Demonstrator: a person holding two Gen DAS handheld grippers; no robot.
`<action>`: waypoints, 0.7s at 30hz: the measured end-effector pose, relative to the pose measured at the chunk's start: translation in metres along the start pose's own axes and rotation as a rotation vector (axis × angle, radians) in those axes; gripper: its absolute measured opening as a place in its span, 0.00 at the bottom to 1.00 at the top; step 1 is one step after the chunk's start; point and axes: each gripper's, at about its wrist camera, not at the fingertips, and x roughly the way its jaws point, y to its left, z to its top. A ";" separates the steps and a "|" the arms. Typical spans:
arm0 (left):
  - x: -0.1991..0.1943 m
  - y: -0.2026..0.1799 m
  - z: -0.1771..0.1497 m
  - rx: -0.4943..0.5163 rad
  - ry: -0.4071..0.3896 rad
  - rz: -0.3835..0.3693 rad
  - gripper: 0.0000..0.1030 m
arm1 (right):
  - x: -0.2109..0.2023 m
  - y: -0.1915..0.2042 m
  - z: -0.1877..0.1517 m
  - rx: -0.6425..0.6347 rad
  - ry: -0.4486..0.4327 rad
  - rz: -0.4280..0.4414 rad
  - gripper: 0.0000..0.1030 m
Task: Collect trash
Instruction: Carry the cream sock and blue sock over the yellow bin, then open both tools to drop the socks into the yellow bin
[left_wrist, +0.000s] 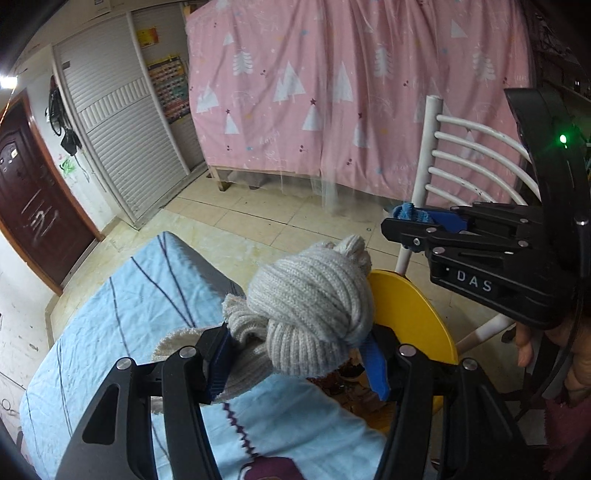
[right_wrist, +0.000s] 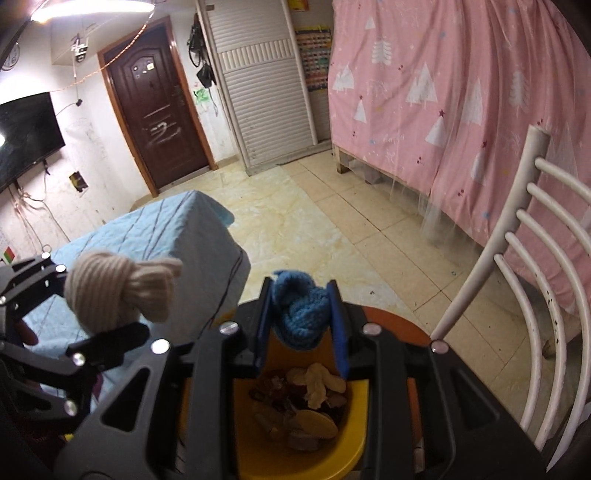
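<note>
Pink curtains with white trees hang at the back of the room, and the yellow bin (right_wrist: 343, 435) near the white chair (right_wrist: 517, 266) is the thing to measure from.

Left of the bin is a table with a light blue cloth (left_wrist: 122, 306). Over the cloth's edge, just beside the bin, the left gripper (left_wrist: 299, 354) is clamped on a grey knitted bundle (left_wrist: 310, 299). The blue pads press into the wool on both sides. The bundle's knotted end sticks out ahead of the fingers, toward the bin's rim. In the right wrist view the same bundle (right_wrist: 122, 291) hangs left of the bin, not over it.

Right over the bin is the right gripper (right_wrist: 301, 325). Its jaws are squeezed on a small blue knitted bundle (right_wrist: 301, 310), which fills the gap between them. Below it the bin opens wide, with dry leaves and peels (right_wrist: 306, 402) already inside. The blue bundle sits straight above that pile.

So the right hand looks nearer to dropping. It likely only has to let go. The left hand probably has to go a bit more to the right first, or the grey bundle could land on the cloth or catch the rim.
</note>
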 end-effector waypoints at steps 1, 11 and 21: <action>0.001 -0.001 0.000 0.003 0.002 -0.001 0.50 | 0.000 -0.001 0.000 0.004 0.001 -0.002 0.26; 0.016 -0.010 0.000 0.035 0.054 -0.013 0.62 | 0.003 -0.006 -0.001 0.019 0.002 -0.012 0.38; 0.003 0.002 0.001 0.004 0.029 -0.006 0.69 | 0.002 -0.005 -0.003 0.017 -0.002 -0.012 0.51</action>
